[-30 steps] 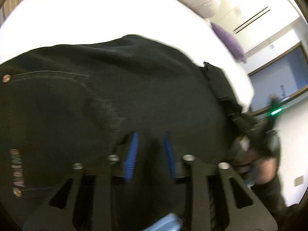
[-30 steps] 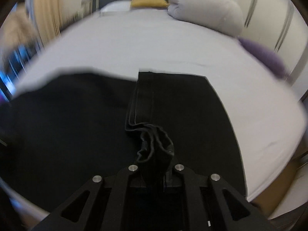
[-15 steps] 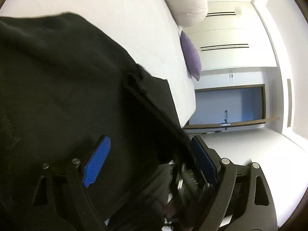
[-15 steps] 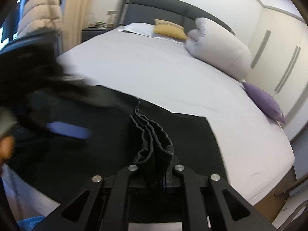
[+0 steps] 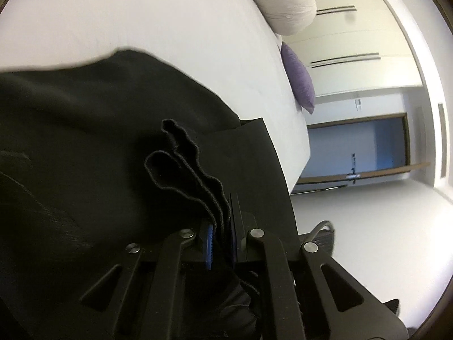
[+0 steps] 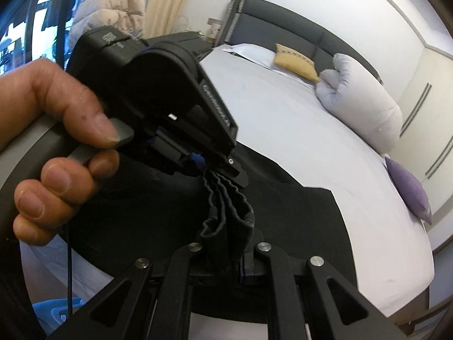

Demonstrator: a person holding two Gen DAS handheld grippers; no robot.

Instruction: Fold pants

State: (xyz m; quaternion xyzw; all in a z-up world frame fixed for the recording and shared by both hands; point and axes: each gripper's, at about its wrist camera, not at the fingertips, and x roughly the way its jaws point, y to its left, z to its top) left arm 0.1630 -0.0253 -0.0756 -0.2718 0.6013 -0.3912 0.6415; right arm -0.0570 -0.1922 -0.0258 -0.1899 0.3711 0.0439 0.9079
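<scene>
Both your left tongs (image 5: 220, 238) and right tongs (image 6: 226, 257) clamp the black denim pants (image 5: 99, 147) bunched hem above the white bed (image 6: 297, 130); a purple cushion (image 6: 407, 189) lies at its edge.

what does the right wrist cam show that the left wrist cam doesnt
Only the right wrist view: the person's left hand holding the left gripper, the yellow cushion and the headboard.
Only the left wrist view: the door and the floor.
Both: the black pants bunched in shut jaws, the white bed, the purple cushion.
</scene>
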